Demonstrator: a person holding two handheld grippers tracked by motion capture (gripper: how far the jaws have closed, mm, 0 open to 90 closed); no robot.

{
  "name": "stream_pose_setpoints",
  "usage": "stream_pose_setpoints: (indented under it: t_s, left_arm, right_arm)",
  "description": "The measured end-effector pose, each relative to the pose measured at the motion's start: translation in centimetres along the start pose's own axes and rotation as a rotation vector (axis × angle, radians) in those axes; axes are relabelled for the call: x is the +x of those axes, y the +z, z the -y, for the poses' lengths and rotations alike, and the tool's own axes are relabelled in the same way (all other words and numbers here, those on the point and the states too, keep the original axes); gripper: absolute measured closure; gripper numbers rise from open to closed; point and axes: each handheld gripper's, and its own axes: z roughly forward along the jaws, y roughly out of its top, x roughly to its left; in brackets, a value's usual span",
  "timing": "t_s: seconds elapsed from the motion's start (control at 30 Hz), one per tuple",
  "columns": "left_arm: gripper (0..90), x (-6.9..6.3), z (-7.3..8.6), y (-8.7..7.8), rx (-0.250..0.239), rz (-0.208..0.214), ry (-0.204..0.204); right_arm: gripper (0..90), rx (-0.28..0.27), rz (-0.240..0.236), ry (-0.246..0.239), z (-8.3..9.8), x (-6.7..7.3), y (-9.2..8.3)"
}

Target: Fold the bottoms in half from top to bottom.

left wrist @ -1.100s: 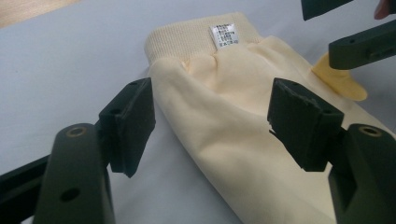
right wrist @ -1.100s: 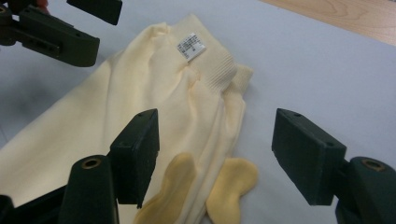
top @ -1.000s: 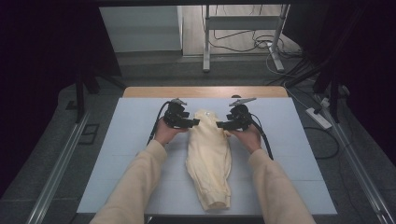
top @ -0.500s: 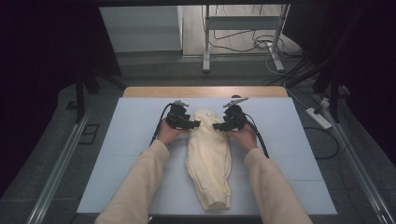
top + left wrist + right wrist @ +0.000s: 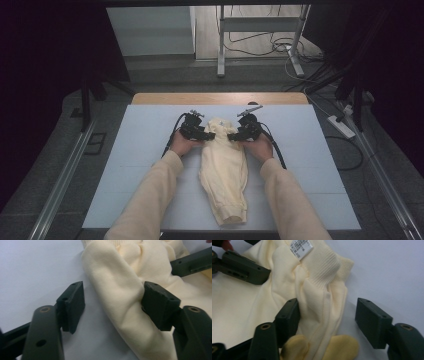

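Here we see the cream sweater (image 5: 223, 172) on the pale tabletop (image 5: 125, 165), each shoulder fold between the partly open, just-closing jaws of the left hand-held gripper (image 5: 207, 135) and right hand-held gripper (image 5: 233, 135), both lower than before.

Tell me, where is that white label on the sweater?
The label sits inside the ribbed collar of the sweater, at the top of the right gripper view; that is the garment's far end, between the two grippers.
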Motion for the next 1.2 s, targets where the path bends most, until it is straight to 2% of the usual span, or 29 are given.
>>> stream_pose_setpoints:
  t_s: [0.1, 0.27, 0.37, 0.43, 0.7, 0.87, 1.07, 1.2]
  left_arm:
    - [44.9, -0.2, 0.0, 0.1, 0.005, 0.025, 0.010]
    - [63.6, -0.4, 0.0, 0.2, 0.019, 0.062, 0.010]
    - [72.2, -0.5, 0.1, 0.1, 0.030, 0.080, 0.017]
    - [75.6, -0.5, 0.1, 0.0, 0.029, 0.084, 0.032]
    - [78.3, -0.8, -0.2, -0.8, 0.002, 0.085, 0.067]
    - [78.3, -1.1, -0.8, -1.8, -0.032, 0.084, 0.081]
    - [78.4, -1.7, -1.6, -2.8, -0.055, 0.076, 0.111]
    - [78.4, -1.9, -1.8, -3.1, -0.063, 0.076, 0.117]
  right_arm:
    - [41.4, 0.000, -0.009, -0.005, 0.0, 0.1, 0.0]
    - [62.2, 0.013, -0.063, 0.005, 0.0, 0.2, -0.1]
    - [71.1, 0.019, -0.100, 0.017, 0.0, 0.2, -0.1]
    - [74.3, 0.021, -0.102, 0.004, 0.0, 0.4, -0.2]
    - [77.2, 0.011, -0.104, -0.016, -0.3, 0.4, -1.0]
    - [77.2, -0.015, -0.077, -0.059, -0.8, 0.8, -2.2]
    - [77.2, -0.042, -0.062, -0.075, -1.4, 0.9, -3.6]
    - [77.2, -0.051, -0.059, -0.075, -1.4, 0.9, -3.9]
